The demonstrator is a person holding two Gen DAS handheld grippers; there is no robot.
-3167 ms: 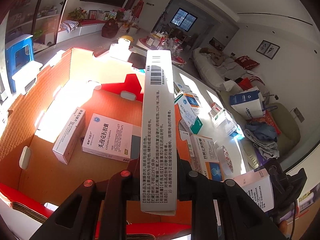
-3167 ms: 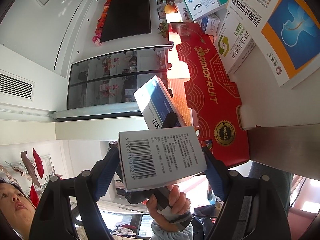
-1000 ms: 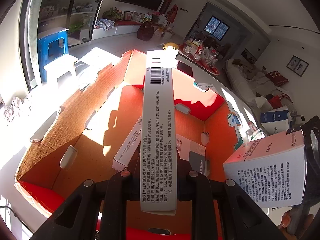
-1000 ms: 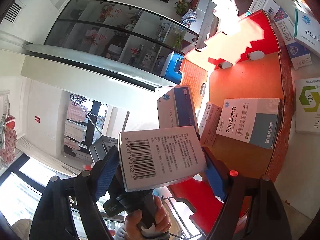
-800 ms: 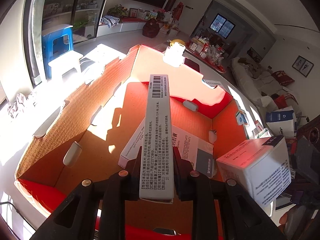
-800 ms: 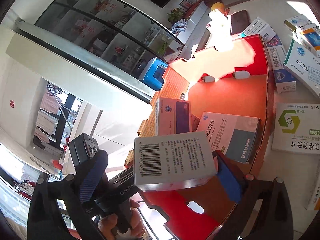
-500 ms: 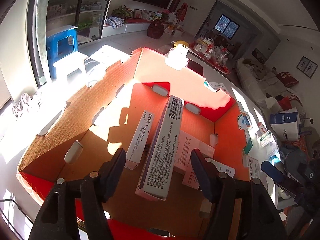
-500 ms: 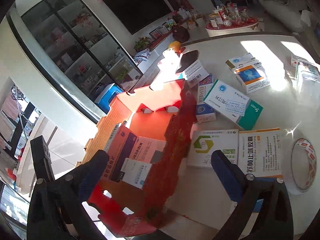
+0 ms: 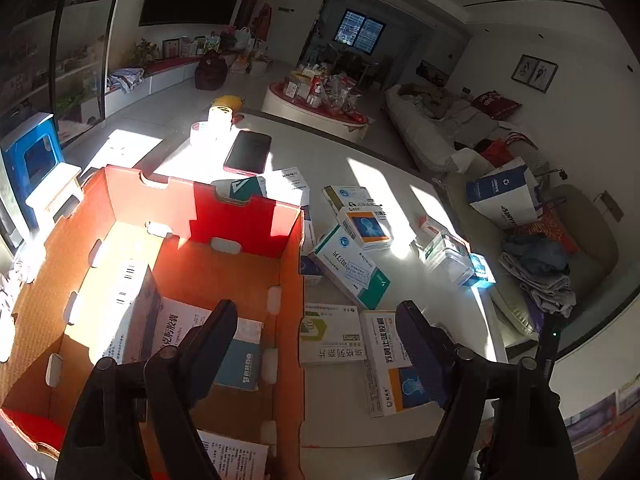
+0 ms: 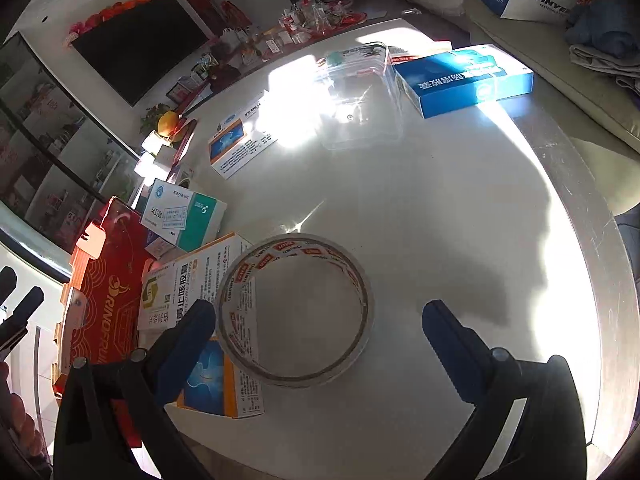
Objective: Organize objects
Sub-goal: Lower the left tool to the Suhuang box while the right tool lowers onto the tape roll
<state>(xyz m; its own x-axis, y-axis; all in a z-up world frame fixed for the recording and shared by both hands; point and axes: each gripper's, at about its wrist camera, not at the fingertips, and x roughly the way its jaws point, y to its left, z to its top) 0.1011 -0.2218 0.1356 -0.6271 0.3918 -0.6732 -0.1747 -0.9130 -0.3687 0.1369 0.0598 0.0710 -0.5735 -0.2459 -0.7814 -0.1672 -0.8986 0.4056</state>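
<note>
Currently both grippers are empty, jaws spread wide. The left gripper [image 9: 316,320] is held above the right wall of the cardboard box [image 9: 288,264], angled downward so that one finger sits over the box interior and the other over the white table [image 9: 448,216]. The right gripper [image 10: 320,316] is held over the table, tilted down toward a roll of tape [image 10: 296,312] that lies flat between its fingers without touching either one.

Inside the box, a long carton with a barcode [image 9: 132,304] leans on edge across a flat blue-and-white carton [image 9: 224,344]. A further printed carton [image 9: 236,456] lies at the near end of the box.

Changes against the earlier frames:
- 3.2 s ago the left gripper clamped the long barcode carton; that carton is now in the box.
- The right gripper then clamped a white barcode carton; it has also been released.
- Both grippers have since swung away from the box interior toward the table.

On the table, beside the box, lie a green-logo carton [image 9: 332,336] and an orange-and-blue carton [image 9: 396,364], side by side. A teal-and-white carton [image 9: 352,268] lies farther back, and a blue carton [image 10: 464,80] beside a clear plastic container [image 10: 360,96].
</note>
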